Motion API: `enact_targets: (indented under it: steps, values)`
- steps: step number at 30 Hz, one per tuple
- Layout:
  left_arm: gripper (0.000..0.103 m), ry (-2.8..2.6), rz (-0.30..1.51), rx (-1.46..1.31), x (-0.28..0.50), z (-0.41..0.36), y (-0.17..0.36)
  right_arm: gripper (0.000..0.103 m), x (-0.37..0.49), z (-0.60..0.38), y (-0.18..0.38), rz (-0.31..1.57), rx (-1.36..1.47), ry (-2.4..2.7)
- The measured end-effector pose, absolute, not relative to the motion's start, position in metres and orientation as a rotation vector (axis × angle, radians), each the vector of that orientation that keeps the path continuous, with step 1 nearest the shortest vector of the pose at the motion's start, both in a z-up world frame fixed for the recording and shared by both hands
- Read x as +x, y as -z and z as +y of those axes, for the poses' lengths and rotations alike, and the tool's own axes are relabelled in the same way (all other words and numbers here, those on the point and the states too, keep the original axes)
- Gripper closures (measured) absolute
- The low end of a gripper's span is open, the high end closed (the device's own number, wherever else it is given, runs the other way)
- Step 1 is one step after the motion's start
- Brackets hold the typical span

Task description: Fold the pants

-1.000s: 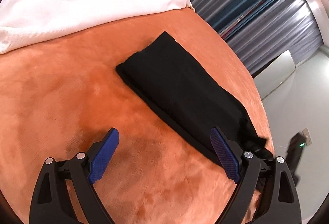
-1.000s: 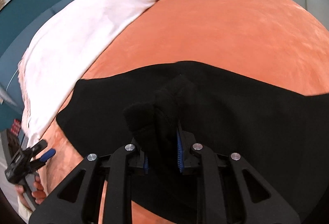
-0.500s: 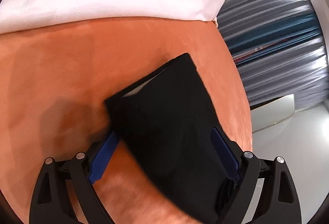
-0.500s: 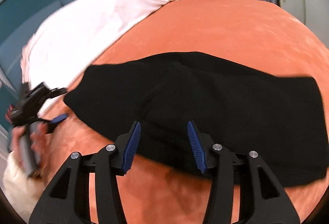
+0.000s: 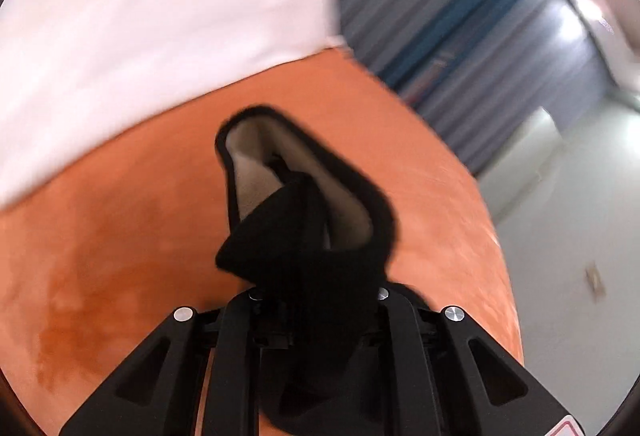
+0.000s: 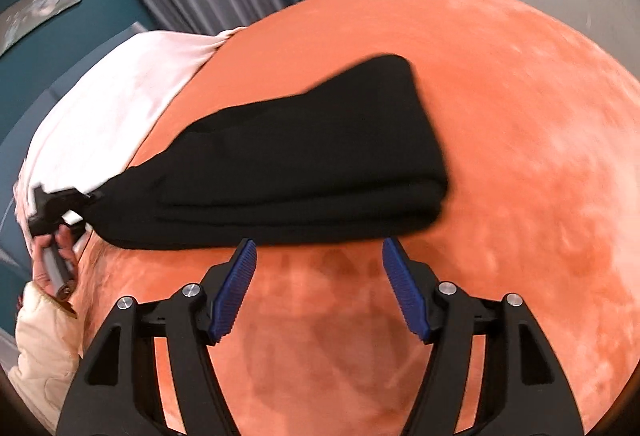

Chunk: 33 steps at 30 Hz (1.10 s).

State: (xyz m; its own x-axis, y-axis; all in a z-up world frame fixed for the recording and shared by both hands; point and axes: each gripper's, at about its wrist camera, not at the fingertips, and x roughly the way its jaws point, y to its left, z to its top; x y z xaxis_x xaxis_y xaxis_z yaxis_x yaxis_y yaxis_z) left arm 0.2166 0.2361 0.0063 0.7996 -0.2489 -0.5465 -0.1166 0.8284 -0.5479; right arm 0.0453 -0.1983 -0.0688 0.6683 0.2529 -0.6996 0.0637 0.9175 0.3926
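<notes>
The black pants (image 6: 304,160) lie folded in layers on the orange bed cover (image 6: 520,156). My left gripper (image 5: 316,300) is shut on one end of the pants (image 5: 304,248) and lifts it; a pale inner lining (image 5: 256,164) shows where the cloth opens. In the right wrist view the left gripper (image 6: 86,206) holds the pants' left end, with the hand below it. My right gripper (image 6: 318,264) is open and empty, just in front of the near edge of the pants, not touching them.
A white sheet or pillow (image 5: 140,16) covers the head of the bed (image 6: 100,124). Grey and blue curtains (image 5: 440,36) hang behind. The bed's edge drops to a pale wall and floor on the right (image 5: 560,216).
My left gripper closed on the end of the pants and raised it. My right gripper let go of the pants, opened wider and drew back off the cloth.
</notes>
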Motion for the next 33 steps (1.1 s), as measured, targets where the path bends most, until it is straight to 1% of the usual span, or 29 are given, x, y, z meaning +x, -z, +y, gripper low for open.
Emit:
enact_targets:
  steps: [3,6,9,14,16,19,21,23,25,29,33]
  values:
    - [0.091,0.23,0.638,-0.506,0.213,0.158,-0.046,0.039,0.036,-0.214,0.077,0.839,0.443,-0.101]
    - [0.091,0.366,0.656,-0.418,0.206,0.073,-0.059,0.039,0.027,-0.226,0.082,0.828,0.468,-0.093]
    - [0.091,0.453,0.709,-0.366,0.199,0.002,-0.049,0.039,0.023,-0.232,0.086,0.817,0.497,-0.096]
    - [0.091,0.473,0.847,-0.285,0.187,-0.095,0.005,0.039,0.011,-0.259,0.09,0.8,0.539,-0.111]
    - [0.091,0.465,0.896,-0.253,0.186,-0.118,0.029,0.039,0.008,-0.266,0.09,0.792,0.538,-0.119]
    - [0.091,0.442,0.971,-0.234,0.181,-0.133,0.065,0.039,0.008,-0.269,0.092,0.785,0.529,-0.14]
    - [0.089,0.418,0.972,-0.232,0.179,-0.139,0.079,0.039,0.003,-0.267,0.093,0.78,0.513,-0.155]
    - [0.087,0.39,0.94,-0.201,0.174,-0.142,0.08,0.035,0.005,-0.265,0.093,0.774,0.512,-0.167]
    - [0.084,0.36,0.922,-0.172,0.174,-0.146,0.08,0.032,0.006,-0.264,0.093,0.768,0.513,-0.182]
    - [0.084,0.312,0.865,-0.056,0.184,-0.159,0.075,0.029,0.006,-0.264,0.093,0.76,0.513,-0.196]
    - [0.083,0.342,0.794,-0.061,0.148,-0.142,0.053,0.027,0.006,-0.263,0.092,0.759,0.507,-0.205]
